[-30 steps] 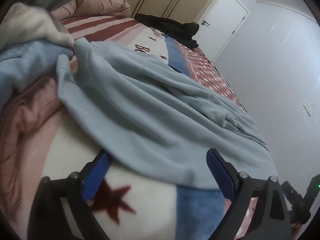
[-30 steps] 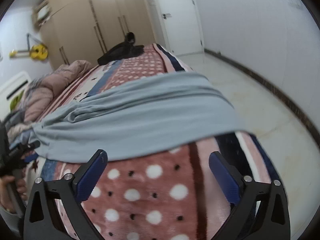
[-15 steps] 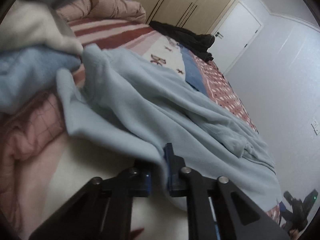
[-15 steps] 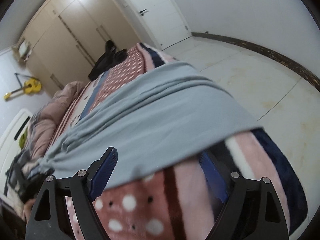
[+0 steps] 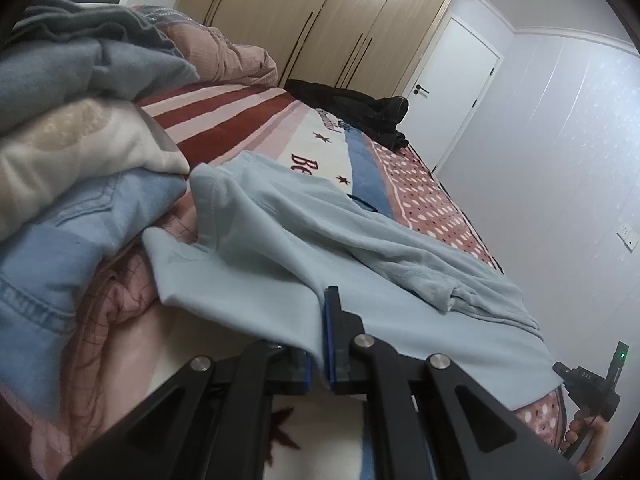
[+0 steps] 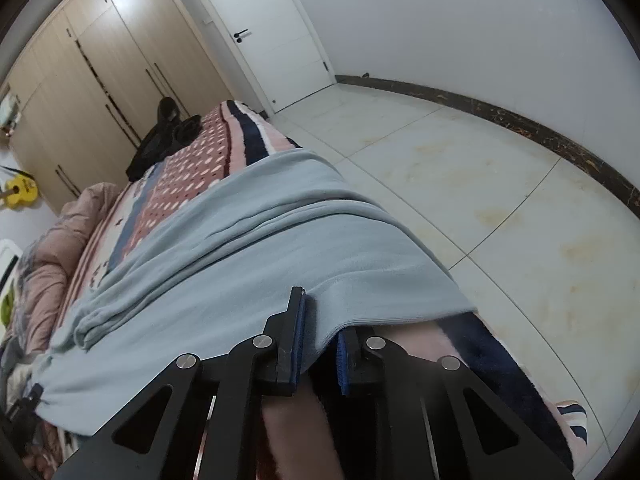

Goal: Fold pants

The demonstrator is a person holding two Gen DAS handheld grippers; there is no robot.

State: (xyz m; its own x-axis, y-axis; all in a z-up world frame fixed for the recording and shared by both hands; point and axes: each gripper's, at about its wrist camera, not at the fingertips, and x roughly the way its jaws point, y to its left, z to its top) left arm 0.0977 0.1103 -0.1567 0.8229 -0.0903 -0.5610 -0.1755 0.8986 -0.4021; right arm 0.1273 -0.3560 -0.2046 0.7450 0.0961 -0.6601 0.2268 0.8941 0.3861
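Observation:
Light blue pants (image 5: 304, 248) lie spread across a patterned bed blanket (image 5: 424, 208); they also show in the right wrist view (image 6: 256, 256), draped toward the bed's edge. My left gripper (image 5: 318, 344) is shut on the near edge of the pants at one end. My right gripper (image 6: 318, 340) is shut on the pants' edge at the other end, by the bed's side. The right gripper's handle and the hand holding it show in the left wrist view (image 5: 592, 392).
A pile of clothes (image 5: 72, 168) lies left of the pants. A black garment (image 5: 352, 112) lies at the far end of the bed. Wardrobes (image 6: 92, 80), a white door (image 6: 272, 32) and tiled floor (image 6: 500, 184) surround the bed.
Both grippers went from open to shut on the pants' near edge. The left closed first; the right moved in and closed in the last half second.

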